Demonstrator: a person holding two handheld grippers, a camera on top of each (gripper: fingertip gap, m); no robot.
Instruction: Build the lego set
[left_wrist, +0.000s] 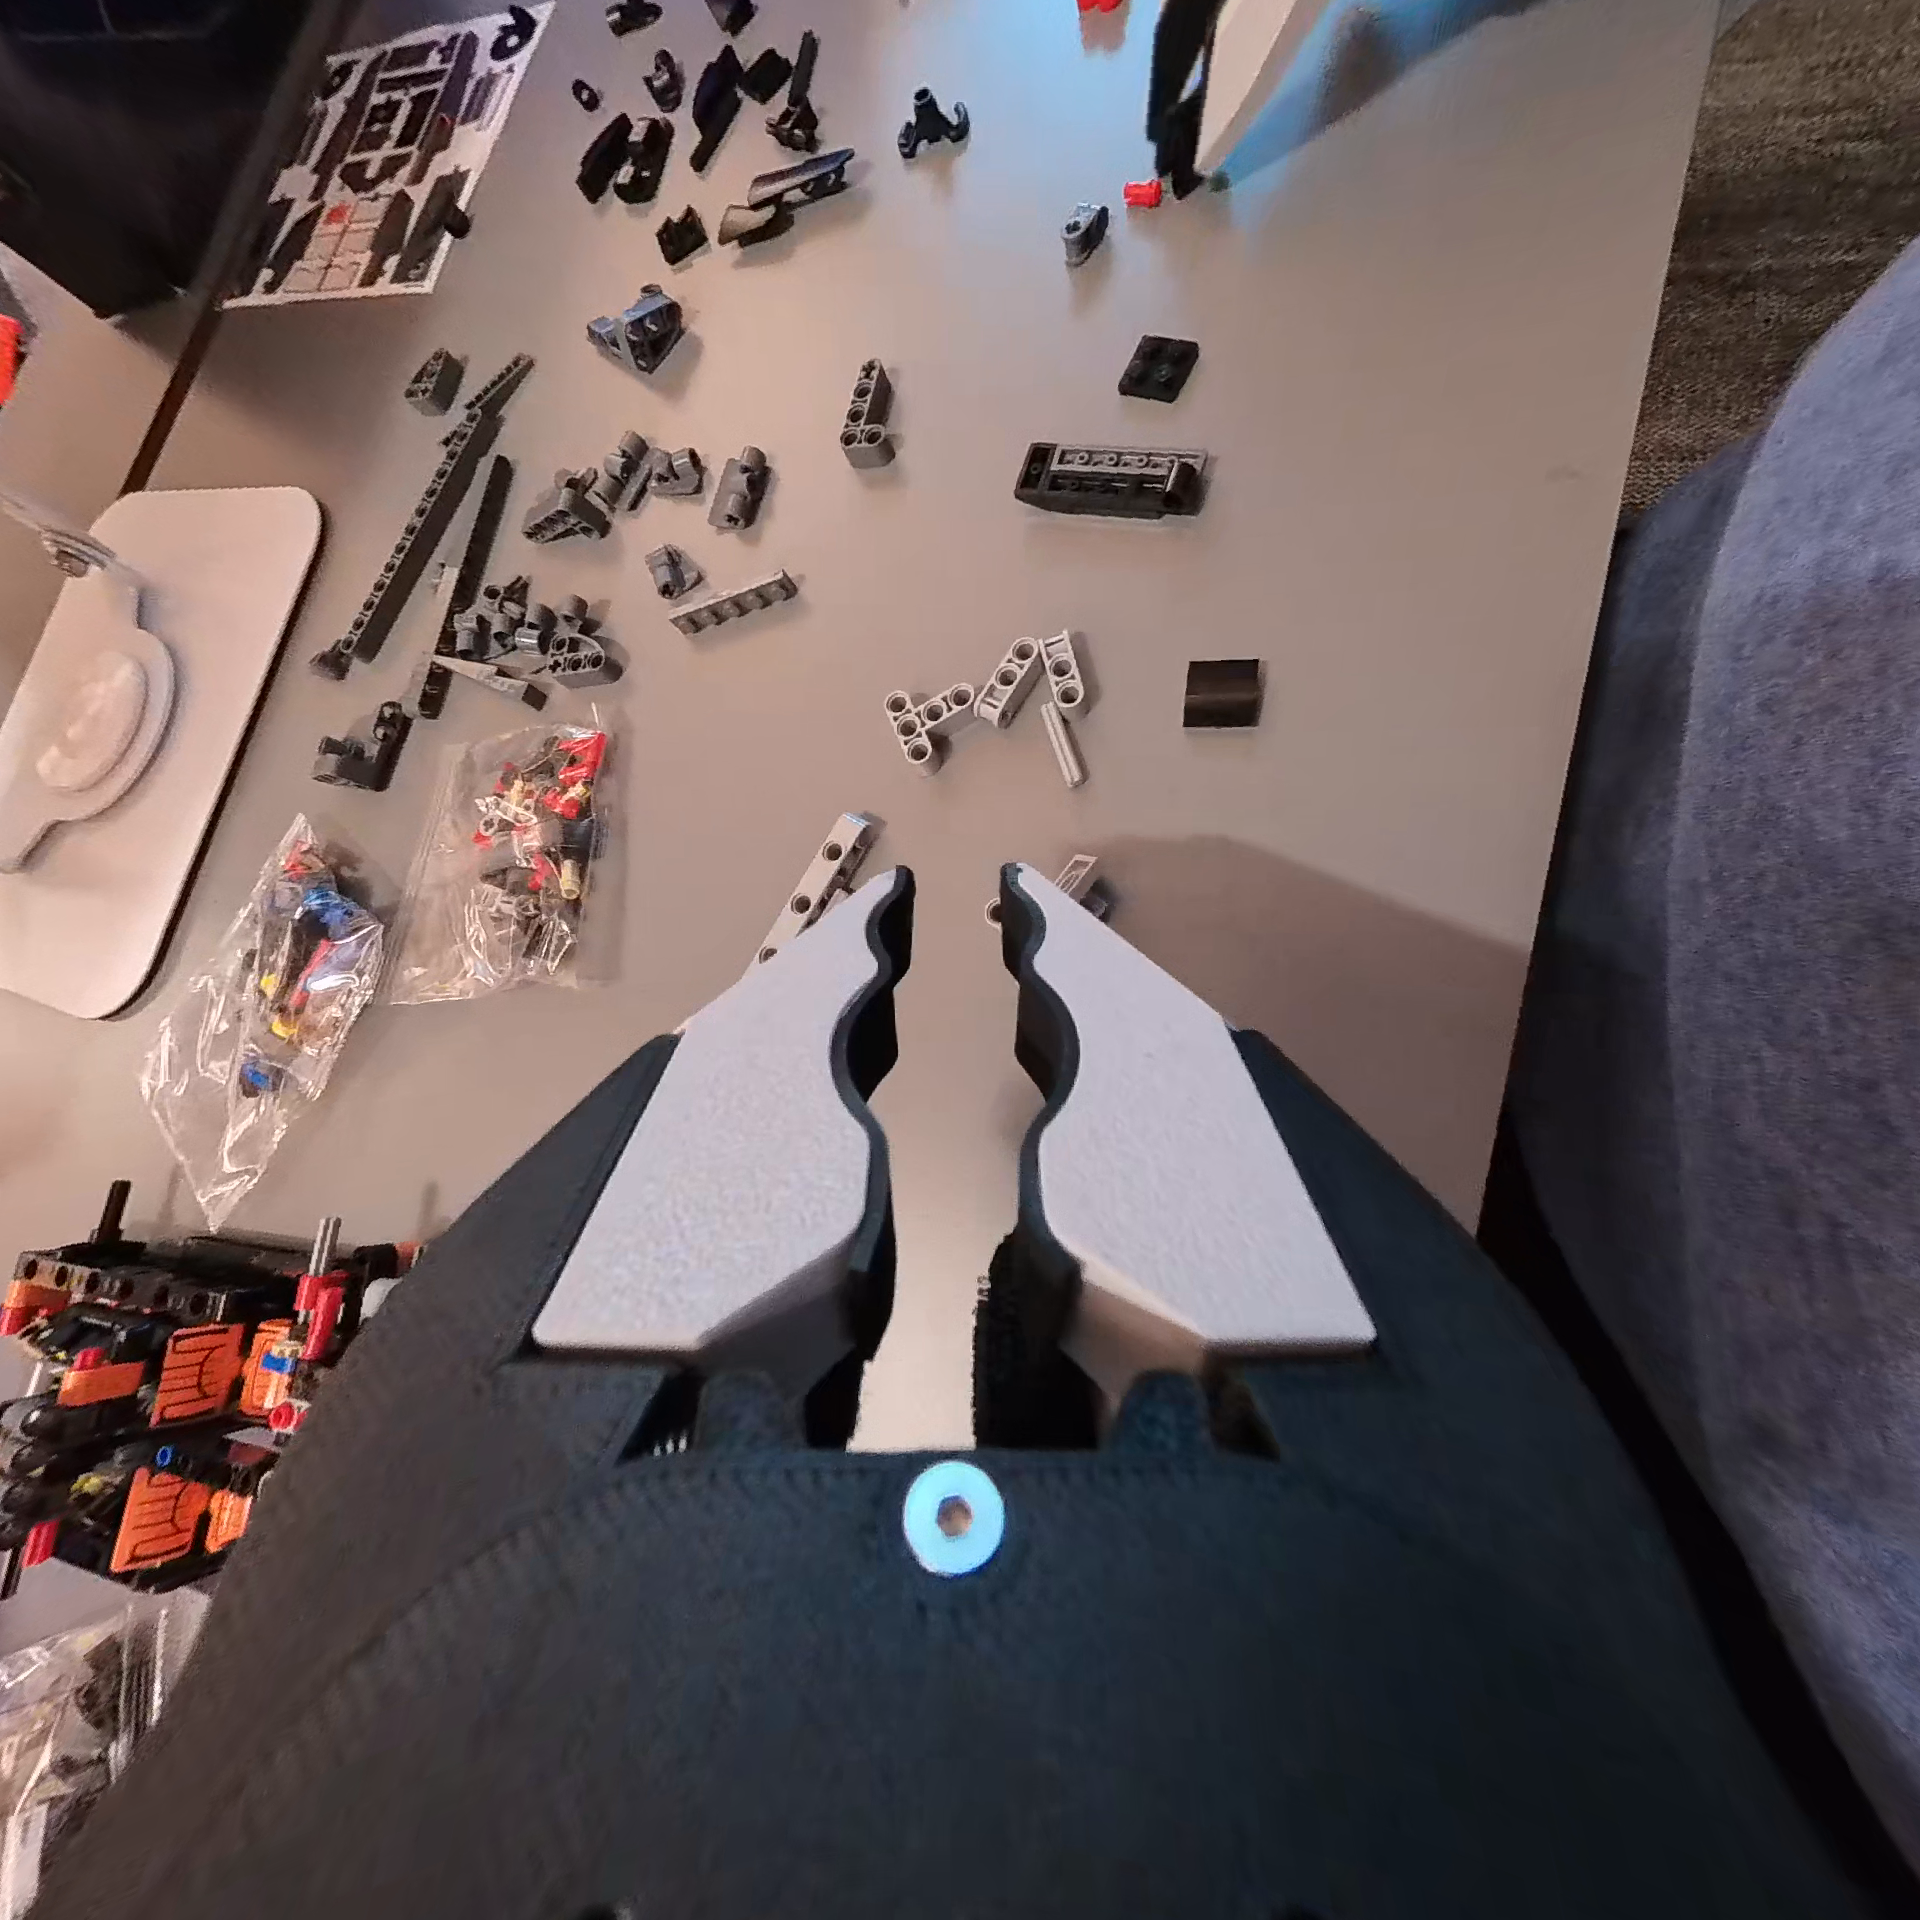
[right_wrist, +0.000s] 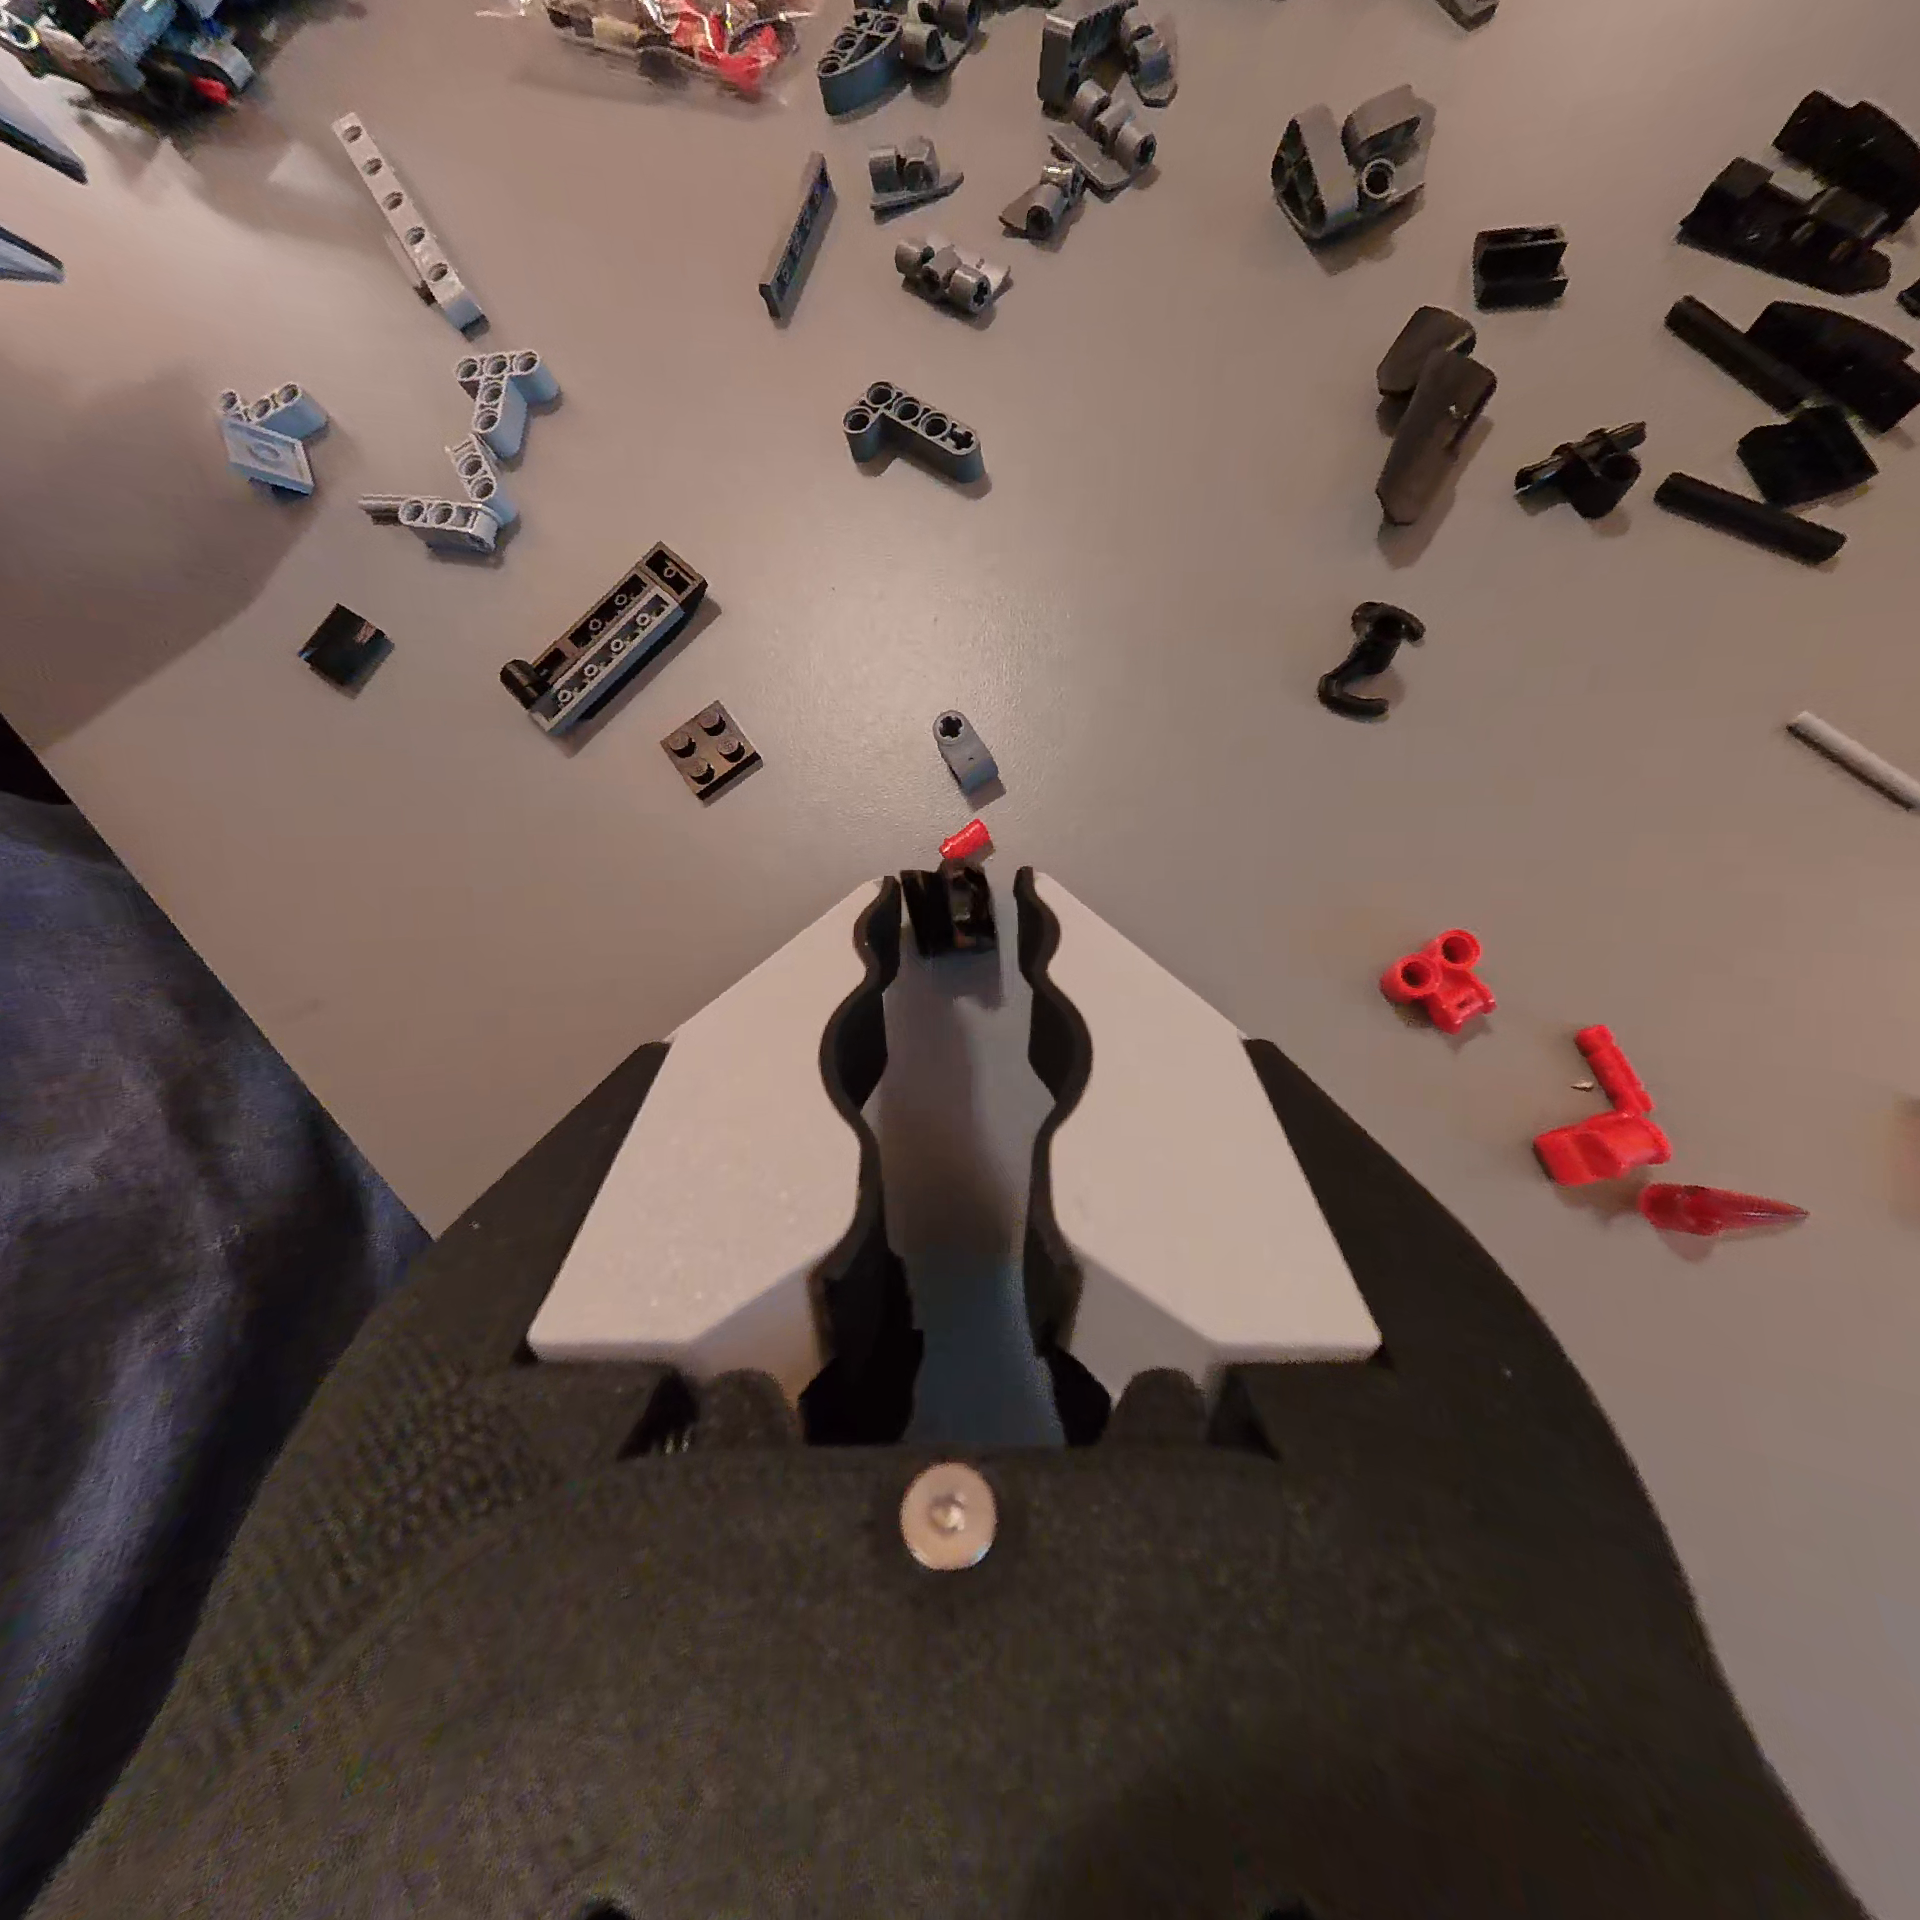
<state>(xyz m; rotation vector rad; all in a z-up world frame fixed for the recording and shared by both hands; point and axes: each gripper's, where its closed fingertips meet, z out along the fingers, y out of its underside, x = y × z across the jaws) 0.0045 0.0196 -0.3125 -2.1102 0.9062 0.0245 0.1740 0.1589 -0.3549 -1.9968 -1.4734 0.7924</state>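
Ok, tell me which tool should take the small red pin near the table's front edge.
Right. The right tool sits just short of the red pin, a black piece between its open fingers. The left tool hovers open, far from it.

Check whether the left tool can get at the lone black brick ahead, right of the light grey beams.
Probably yes. The left tool is open and empty, and the black brick sits alone on bare table ahead; the light grey beams lie clear of it on its left.
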